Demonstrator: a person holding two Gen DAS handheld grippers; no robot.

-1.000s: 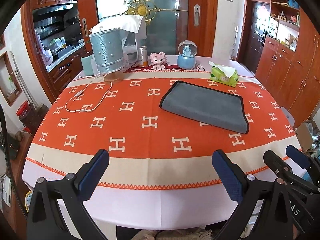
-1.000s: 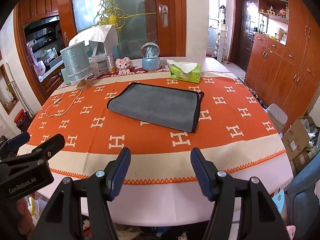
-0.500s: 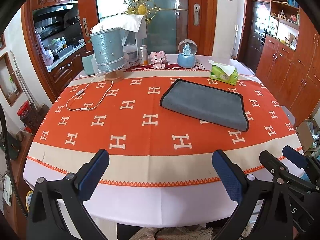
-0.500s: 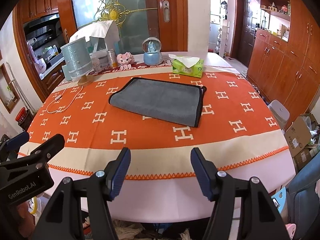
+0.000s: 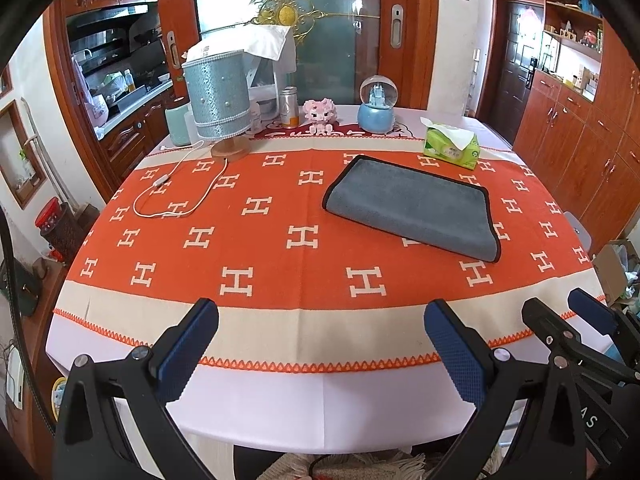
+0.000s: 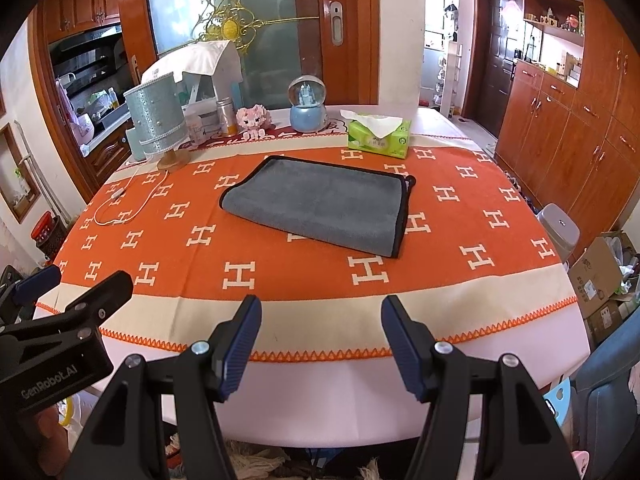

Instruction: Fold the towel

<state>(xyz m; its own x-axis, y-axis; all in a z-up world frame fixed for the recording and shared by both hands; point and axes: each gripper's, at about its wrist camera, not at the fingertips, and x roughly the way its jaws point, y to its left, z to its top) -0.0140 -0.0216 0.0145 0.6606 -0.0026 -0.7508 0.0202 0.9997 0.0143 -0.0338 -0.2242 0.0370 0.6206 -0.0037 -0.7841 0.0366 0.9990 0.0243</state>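
Observation:
A grey towel with black edging (image 5: 412, 208) lies folded flat on the orange tablecloth, right of centre; it also shows in the right wrist view (image 6: 320, 204). My left gripper (image 5: 320, 344) is open and empty, held off the table's near edge, well short of the towel. My right gripper (image 6: 320, 336) is open and empty, also at the near edge. The right gripper shows at the lower right of the left wrist view (image 5: 568, 320); the left gripper shows at the lower left of the right wrist view (image 6: 76, 288).
At the table's far side stand a blue-grey lamp (image 5: 218, 104) with a white cord (image 5: 176, 196), a pink toy (image 5: 318, 114), a snow globe (image 5: 378, 106) and a green tissue pack (image 5: 450, 146). Wooden cabinets (image 6: 580, 128) line the right wall. A grey stool (image 6: 558, 232) stands right.
Both grippers have drawn back a little from the table, so the table and towel look slightly farther off. The towel has not moved. Both grippers stay open.

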